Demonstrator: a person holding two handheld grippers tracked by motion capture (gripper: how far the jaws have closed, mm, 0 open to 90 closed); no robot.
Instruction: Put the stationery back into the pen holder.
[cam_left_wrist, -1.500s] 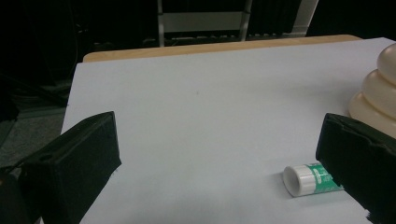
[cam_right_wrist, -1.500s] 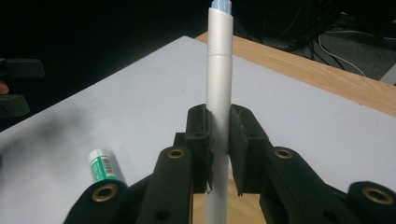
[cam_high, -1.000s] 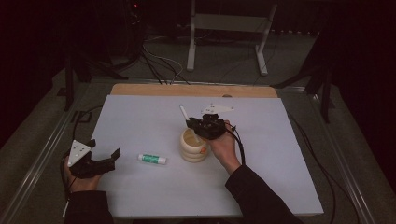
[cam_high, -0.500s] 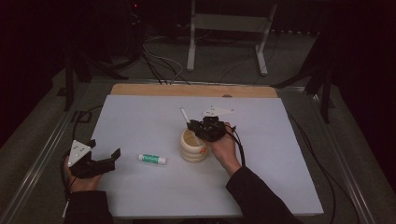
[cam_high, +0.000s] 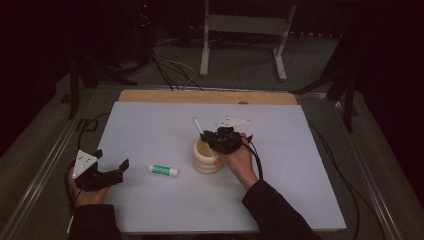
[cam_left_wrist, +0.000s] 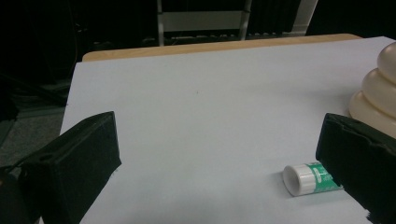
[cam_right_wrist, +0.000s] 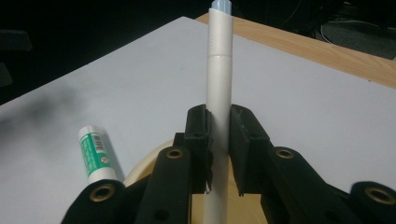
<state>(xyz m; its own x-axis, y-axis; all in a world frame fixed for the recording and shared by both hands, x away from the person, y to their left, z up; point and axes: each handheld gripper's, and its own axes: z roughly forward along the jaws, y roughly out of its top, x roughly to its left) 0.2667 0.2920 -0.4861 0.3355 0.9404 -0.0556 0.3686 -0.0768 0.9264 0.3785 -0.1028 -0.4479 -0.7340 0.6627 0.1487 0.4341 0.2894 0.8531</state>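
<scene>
A white pen (cam_right_wrist: 219, 70) stands nearly upright between the pads of my right gripper (cam_right_wrist: 219, 140), which is shut on it. In the high view the right gripper (cam_high: 216, 138) hovers over the mouth of a cream ribbed cup (cam_high: 206, 161), and the pen (cam_high: 198, 125) sticks up and back to the left. The cup's rim (cam_right_wrist: 144, 165) lies just below the jaws. A green and white glue stick (cam_high: 163, 170) lies on the white mat left of the cup. My left gripper (cam_high: 111, 159) rests open near the mat's left edge, with the glue stick (cam_left_wrist: 310, 178) close to one jaw but untouched.
The white mat (cam_high: 150, 130) covers a wooden tabletop (cam_high: 200, 96). Cables trail from both grippers. A white metal stand (cam_high: 240, 30) and floor cables sit beyond the table's far edge. The cream cup (cam_left_wrist: 378, 88) rises at the right of the left gripper view.
The right gripper with the pen has shifted slightly toward the cup's mouth. The left gripper and the glue stick have stayed put.
</scene>
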